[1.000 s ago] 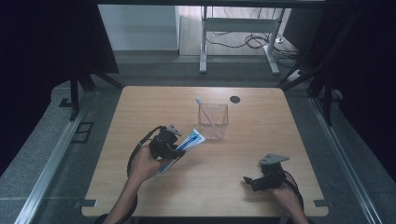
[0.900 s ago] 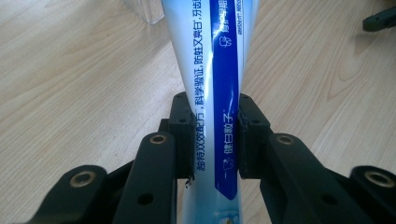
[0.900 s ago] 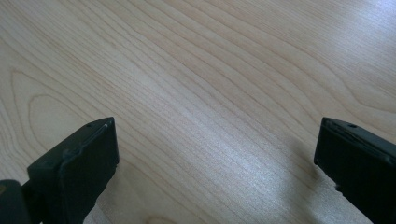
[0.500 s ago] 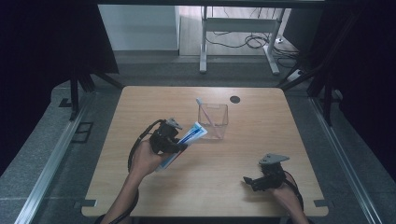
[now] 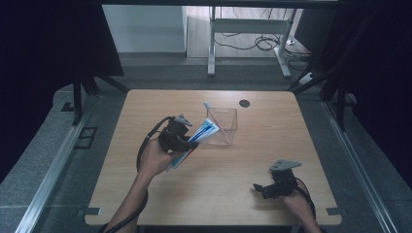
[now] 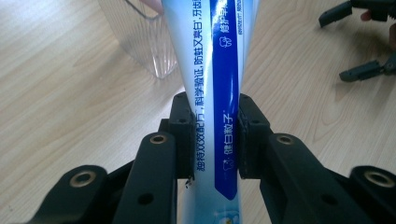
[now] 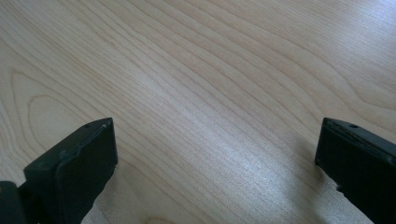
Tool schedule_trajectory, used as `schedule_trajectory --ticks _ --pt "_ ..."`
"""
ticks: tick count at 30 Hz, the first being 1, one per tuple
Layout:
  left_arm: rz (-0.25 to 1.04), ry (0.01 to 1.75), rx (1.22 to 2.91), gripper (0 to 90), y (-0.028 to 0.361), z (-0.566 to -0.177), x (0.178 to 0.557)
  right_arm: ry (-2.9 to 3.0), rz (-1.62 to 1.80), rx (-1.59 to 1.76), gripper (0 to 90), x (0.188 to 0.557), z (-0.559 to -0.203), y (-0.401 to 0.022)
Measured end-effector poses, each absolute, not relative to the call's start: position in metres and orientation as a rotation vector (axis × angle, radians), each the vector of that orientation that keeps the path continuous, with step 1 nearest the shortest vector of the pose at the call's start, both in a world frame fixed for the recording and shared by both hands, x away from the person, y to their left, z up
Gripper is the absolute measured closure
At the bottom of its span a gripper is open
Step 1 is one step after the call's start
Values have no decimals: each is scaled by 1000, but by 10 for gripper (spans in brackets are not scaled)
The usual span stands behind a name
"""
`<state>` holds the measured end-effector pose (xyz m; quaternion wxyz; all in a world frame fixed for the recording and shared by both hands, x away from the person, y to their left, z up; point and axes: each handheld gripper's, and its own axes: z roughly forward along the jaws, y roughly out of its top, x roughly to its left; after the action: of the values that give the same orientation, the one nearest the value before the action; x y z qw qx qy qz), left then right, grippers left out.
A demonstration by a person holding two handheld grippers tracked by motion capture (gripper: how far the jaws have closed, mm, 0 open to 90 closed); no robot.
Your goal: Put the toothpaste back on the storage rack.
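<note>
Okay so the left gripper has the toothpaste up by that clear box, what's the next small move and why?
Probably carry the tube a little farther over the clear container and tip its cap end down into the opening. The left gripper is clamped on the toothpaste tube, whose far end already reaches the container's near rim but isn't inside. The right gripper sits open on the wooden table, out of the way.

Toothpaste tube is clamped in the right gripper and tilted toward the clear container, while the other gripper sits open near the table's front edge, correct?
Wrong hand: the left gripper clamps the toothpaste tube, as the left gripper view shows. It does tilt toward the clear container, and the right gripper sits open near the front edge.
</note>
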<state>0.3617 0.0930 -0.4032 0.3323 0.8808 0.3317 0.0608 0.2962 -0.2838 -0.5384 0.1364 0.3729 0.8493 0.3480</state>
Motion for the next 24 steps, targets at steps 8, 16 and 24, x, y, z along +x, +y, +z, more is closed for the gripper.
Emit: schedule_trajectory --ticks 8,16,24 --pt "191 859 2276 723 85 -393 371 2458 1011 1078 0 296 -538 -284" --pt "217 855 2248 723 75 -389 382 2457 1012 1073 0 296 -538 -284" --pt "234 846 2223 724 67 -386 392 2458 1016 1072 0 296 -538 -283"
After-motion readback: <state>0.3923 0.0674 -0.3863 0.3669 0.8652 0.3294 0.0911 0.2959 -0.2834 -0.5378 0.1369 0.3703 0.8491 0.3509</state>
